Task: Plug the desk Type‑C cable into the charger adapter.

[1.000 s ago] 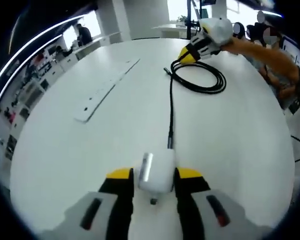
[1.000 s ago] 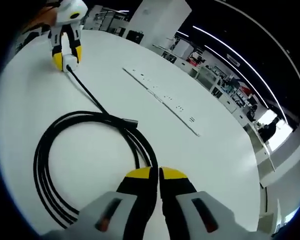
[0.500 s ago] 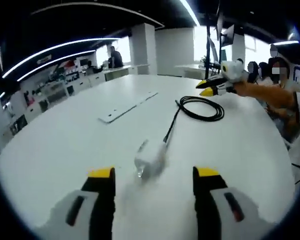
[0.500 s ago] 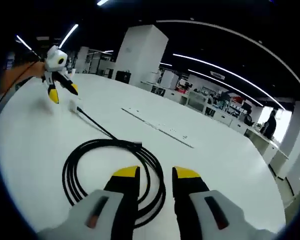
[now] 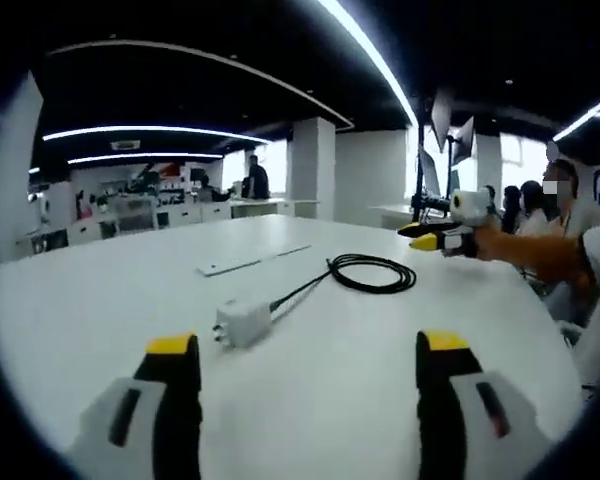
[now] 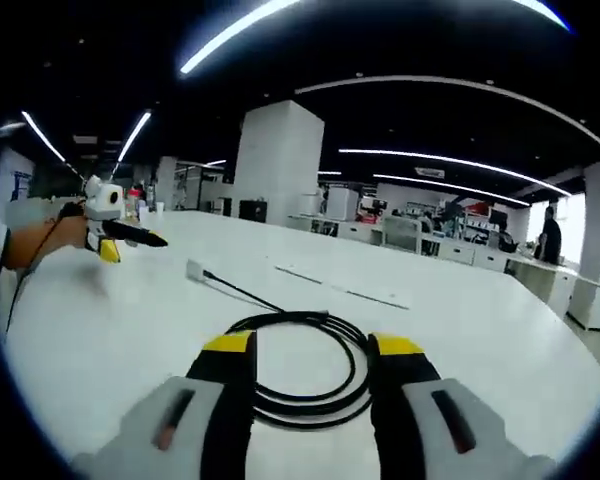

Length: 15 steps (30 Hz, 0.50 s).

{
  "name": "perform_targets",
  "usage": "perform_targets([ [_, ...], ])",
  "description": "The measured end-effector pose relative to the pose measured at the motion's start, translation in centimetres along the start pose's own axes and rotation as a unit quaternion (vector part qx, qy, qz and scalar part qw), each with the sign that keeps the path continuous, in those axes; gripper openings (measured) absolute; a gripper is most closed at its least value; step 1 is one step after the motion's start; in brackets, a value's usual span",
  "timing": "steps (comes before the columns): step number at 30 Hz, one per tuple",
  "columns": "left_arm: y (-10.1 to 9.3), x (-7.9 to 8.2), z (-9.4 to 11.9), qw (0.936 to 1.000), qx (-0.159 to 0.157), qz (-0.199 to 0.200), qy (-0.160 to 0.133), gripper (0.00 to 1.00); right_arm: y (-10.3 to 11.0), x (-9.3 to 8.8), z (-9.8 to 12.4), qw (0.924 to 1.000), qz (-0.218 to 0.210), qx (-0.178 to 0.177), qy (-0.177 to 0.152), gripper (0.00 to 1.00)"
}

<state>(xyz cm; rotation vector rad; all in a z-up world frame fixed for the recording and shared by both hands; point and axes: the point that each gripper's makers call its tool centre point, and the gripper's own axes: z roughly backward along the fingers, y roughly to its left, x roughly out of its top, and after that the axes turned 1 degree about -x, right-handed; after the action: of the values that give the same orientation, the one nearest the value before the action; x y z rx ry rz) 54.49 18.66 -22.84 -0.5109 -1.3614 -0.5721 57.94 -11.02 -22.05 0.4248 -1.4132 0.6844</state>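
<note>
We have let go: both hand-held grippers point(image 5: 305, 345) point(image 6: 310, 345) now released, charger adapter point(image 5: 242, 322) lies cabled mid-frame on the worktop point(image 5: 360, 350); task looks done.

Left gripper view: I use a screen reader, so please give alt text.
A white charger lies on a white table with a black cable plugged in, coiled farther off. The left claw is open in front; the right claw hovers beyond.

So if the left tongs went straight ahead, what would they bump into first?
Probably nothing soon: the left tongs are open over bare table. The white charger sits a bit left of that line, its black cable further on. Depth is hard to judge.
</note>
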Motion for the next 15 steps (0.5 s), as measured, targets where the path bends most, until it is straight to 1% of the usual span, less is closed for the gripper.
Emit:
perform_targets([
  [3, -1.6, 0.2, 1.6, 0.9997, 0.011, -0.020, -0.011, 0.95, 1.3, 0.8, 1.8, 0.9997, -0.012, 0.002, -0.022, 0.51],
  [4, -2.1, 0.3, 2.2, 0.9994, 0.018, -0.027, -0.015, 0.96, 1.3, 0.8, 2.1, 0.9996, -0.015, 0.001, -0.024, 0.52],
  [5, -2.4, 0.6, 2.9, 0.9988, 0.025, -0.035, -0.022, 0.96, 1.6, 1.0, 2.7, 0.9994, -0.019, -0.001, -0.029, 0.53],
  [6, -2.6, 1.0, 3.5, 0.9980, 0.030, -0.041, -0.039, 0.96, 1.6, 1.2, 2.9, 0.9988, -0.026, -0.003, -0.041, 0.54],
  [7, -3.1, 1.4, 4.0, 0.9971, 0.037, -0.037, -0.056, 0.97, 1.5, 1.4, 3.2, 0.9982, -0.032, -0.006, -0.051, 0.55],
  [9, -3.5, 1.7, 5.2, 0.9950, 0.055, -0.023, -0.081, 0.97, 2.0, 1.1, 4.1, 0.9977, -0.041, -0.006, -0.054, 0.60],
  [10, -3.5, 1.5, 5.8, 0.9943, 0.064, -0.023, -0.082, 0.97, 2.2, 1.0, 4.7, 0.9971, -0.045, -0.011, -0.060, 0.62],
  [12, -3.6, 1.7, 6.8, 0.9905, 0.091, -0.029, -0.098, 0.98, 2.8, 1.0, 5.9, 0.9966, -0.043, -0.018, -0.068, 0.63],
  [13, -4.1, 1.8, 7.6, 0.9884, 0.103, -0.031, -0.107, 0.98, 3.0, 1.0, 6.5, 0.9963, -0.041, -0.023, -0.072, 0.64],
  [15, -4.8, 1.7, 8.5, 0.9878, 0.105, -0.032, -0.110, 0.99, 3.4, 0.9, 7.6, 0.9953, -0.042, -0.032, -0.081, 0.67],
])
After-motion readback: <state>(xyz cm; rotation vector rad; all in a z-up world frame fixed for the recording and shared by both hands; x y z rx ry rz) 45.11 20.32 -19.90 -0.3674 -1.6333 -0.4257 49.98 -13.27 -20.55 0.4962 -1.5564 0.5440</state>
